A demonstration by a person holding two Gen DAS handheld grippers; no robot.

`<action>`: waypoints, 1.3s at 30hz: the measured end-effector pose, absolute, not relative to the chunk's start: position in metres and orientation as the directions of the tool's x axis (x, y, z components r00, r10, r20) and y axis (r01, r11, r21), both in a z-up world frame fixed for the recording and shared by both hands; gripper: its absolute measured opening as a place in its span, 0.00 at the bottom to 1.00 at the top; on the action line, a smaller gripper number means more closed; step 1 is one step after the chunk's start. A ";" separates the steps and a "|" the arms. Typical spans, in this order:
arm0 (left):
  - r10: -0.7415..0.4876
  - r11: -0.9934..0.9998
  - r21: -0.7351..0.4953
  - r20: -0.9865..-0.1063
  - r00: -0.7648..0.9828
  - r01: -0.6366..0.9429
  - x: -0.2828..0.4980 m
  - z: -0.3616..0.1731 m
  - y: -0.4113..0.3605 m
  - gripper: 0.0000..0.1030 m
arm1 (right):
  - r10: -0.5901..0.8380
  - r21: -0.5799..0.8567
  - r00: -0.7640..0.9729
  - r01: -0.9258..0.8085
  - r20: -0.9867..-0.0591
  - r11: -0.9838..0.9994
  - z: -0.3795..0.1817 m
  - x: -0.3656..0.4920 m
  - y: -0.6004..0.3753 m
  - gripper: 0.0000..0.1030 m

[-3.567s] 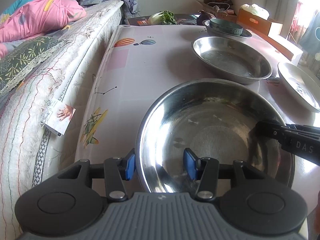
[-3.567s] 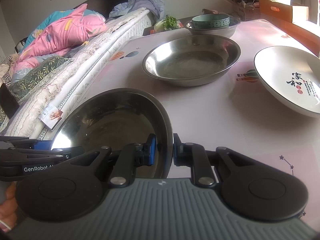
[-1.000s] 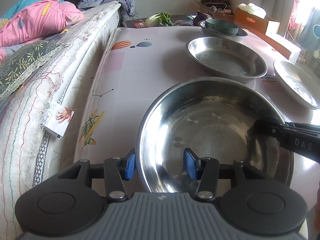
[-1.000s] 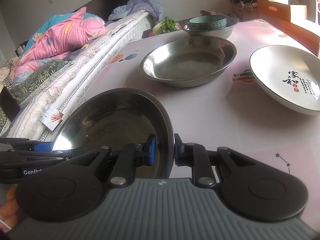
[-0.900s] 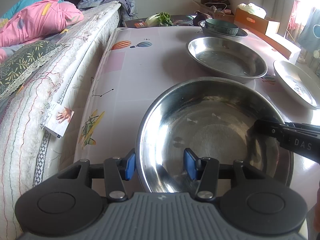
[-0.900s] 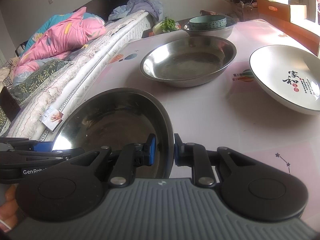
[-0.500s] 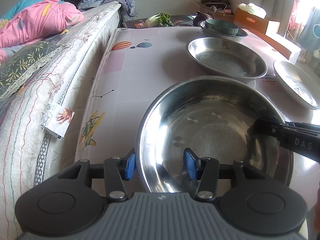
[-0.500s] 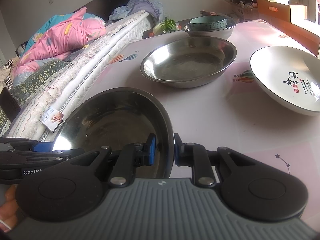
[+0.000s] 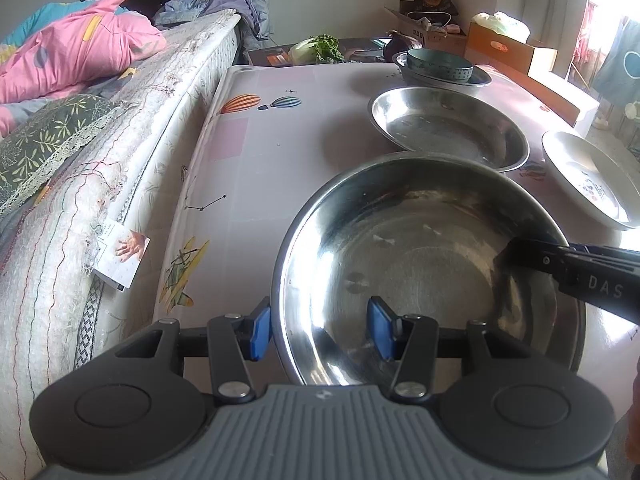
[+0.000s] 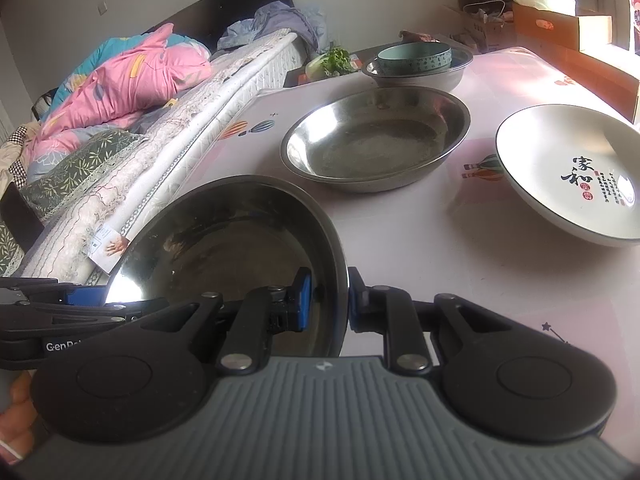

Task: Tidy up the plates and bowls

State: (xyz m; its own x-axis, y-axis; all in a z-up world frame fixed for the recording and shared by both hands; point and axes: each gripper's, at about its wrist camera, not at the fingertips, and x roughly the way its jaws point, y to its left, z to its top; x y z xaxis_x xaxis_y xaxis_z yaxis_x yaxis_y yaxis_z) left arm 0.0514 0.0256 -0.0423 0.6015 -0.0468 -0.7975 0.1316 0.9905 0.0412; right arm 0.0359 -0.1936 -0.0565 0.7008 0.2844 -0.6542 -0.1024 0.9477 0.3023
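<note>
Right gripper (image 10: 327, 300) clenched narrow on the near right rim of the round shiny steel basin (image 9: 424, 264), blue pads pinching the thin wall from inside and outside. Left gripper (image 9: 319, 328) half spread astride the same basin's left rim, one blue pad outside, one inside; whether those pads press the metal cannot be told. Basin mouth-up and roughly level above the pink patterned table (image 9: 280, 148), round with no long axis, just nearer than the second steel basin (image 9: 446, 130), with the white lettered ceramic plate (image 10: 572, 176) to the right.
</note>
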 end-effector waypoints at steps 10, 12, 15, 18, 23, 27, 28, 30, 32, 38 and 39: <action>-0.053 0.990 0.041 -0.783 0.620 0.136 0.067 -0.028 0.019 0.49 | 0.281 0.307 0.715 -0.097 -0.640 0.947 -0.044 0.049 -0.202 0.18; -0.056 0.989 0.040 -0.780 0.623 0.139 0.070 -0.026 0.017 0.49 | 0.278 0.308 0.719 -0.094 -0.636 0.947 -0.041 0.053 -0.205 0.17; -0.061 0.988 0.042 -0.776 0.628 0.148 0.077 -0.021 0.010 0.49 | 0.272 0.310 0.728 -0.086 -0.629 0.947 -0.036 0.057 -0.210 0.17; -0.066 0.986 0.046 -0.771 0.634 0.158 0.082 -0.016 0.004 0.49 | 0.265 0.313 0.736 -0.075 -0.623 0.947 -0.033 0.061 -0.216 0.18; -0.076 0.983 0.049 -0.765 0.639 0.177 0.092 -0.011 -0.007 0.49 | 0.252 0.320 0.746 -0.055 -0.617 0.946 -0.028 0.067 -0.228 0.18; -0.082 0.980 0.053 -0.766 0.638 0.190 0.100 -0.009 -0.017 0.49 | 0.244 0.327 0.751 -0.040 -0.613 0.944 -0.027 0.071 -0.239 0.18; -0.083 0.980 0.055 -0.766 0.637 0.193 0.102 -0.010 -0.019 0.49 | 0.243 0.330 0.752 -0.036 -0.612 0.943 -0.028 0.072 -0.242 0.18; -0.082 0.978 0.059 -0.769 0.634 0.199 0.106 -0.010 -0.024 0.49 | 0.241 0.336 0.753 -0.029 -0.612 0.941 -0.028 0.075 -0.247 0.18; -0.081 0.977 0.065 -0.772 0.630 0.205 0.111 -0.011 -0.029 0.49 | 0.240 0.343 0.755 -0.021 -0.610 0.939 -0.030 0.078 -0.252 0.18; -0.084 0.973 0.070 -0.779 0.621 0.219 0.128 -0.014 -0.040 0.49 | 0.236 0.359 0.757 -0.002 -0.609 0.933 -0.034 0.093 -0.264 0.18; -0.086 0.973 0.068 -0.780 0.620 0.220 0.131 -0.014 -0.041 0.49 | 0.234 0.360 0.758 0.000 -0.608 0.933 -0.033 0.097 -0.266 0.18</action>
